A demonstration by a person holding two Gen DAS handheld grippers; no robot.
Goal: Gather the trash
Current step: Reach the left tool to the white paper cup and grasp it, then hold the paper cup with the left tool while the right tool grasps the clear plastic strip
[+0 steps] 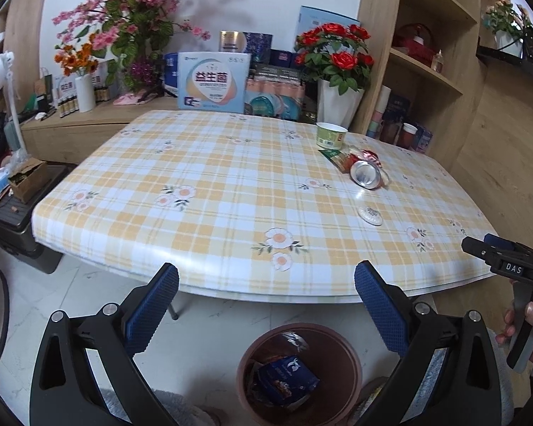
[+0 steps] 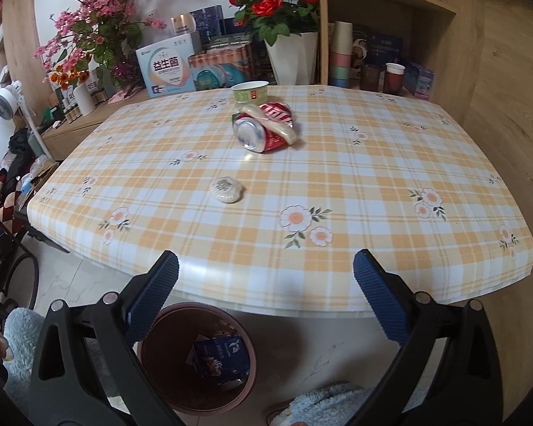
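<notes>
Your right gripper and left gripper both stand spread wide with nothing between their pads, at the table's near edge above the brown bin. The crushed red can lies well beyond them on the far half, the small round wrapped piece nearer.

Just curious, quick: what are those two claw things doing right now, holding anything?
Left gripper: open, holding nothing.
Right gripper: open wide, holding nothing.
</notes>
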